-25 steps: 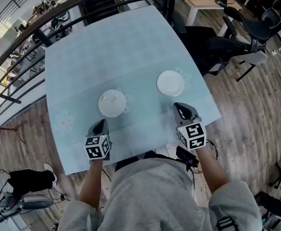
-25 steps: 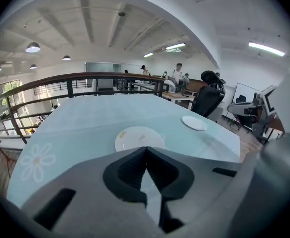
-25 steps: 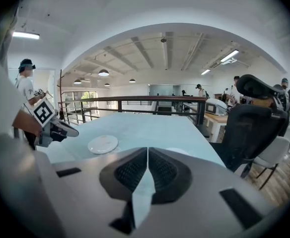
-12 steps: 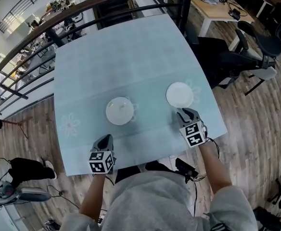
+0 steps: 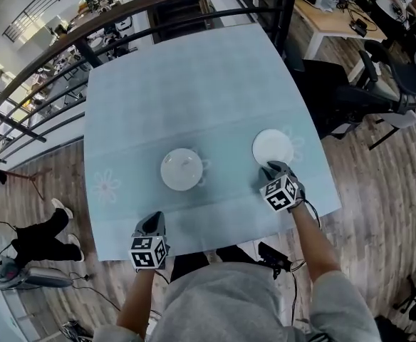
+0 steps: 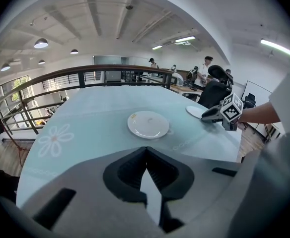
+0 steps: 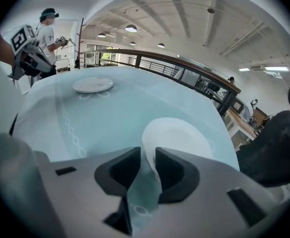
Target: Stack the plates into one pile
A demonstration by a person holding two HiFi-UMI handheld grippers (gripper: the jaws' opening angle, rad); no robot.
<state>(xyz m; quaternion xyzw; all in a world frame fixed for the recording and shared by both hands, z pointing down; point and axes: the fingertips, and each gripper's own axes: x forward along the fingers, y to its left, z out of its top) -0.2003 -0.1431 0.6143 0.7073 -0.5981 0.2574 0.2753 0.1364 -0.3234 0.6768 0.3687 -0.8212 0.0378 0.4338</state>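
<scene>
Two white plates lie apart on the light blue tablecloth [image 5: 194,84]. One plate [image 5: 182,169] [image 6: 148,124] [image 7: 92,85] sits mid-table. The other plate [image 5: 273,146] [image 6: 195,111] [image 7: 180,135] lies near the right edge. My right gripper [image 5: 273,167] [image 7: 146,155] is low at that plate's near rim, its jaws a narrow gap apart, with the rim showing through the gap. My left gripper [image 5: 153,219] [image 6: 146,158] hangs shut and empty near the front edge, well short of the middle plate.
A dark railing [image 5: 158,6] runs along the table's far and left sides. Office chairs [image 5: 368,84] and a desk [image 5: 336,16] stand on the wooden floor to the right. The table's right edge is close beside the right plate.
My right gripper has dropped and moved forward up to the right plate's near rim, rolling as it went. The left gripper has drawn back toward the table's front edge.
</scene>
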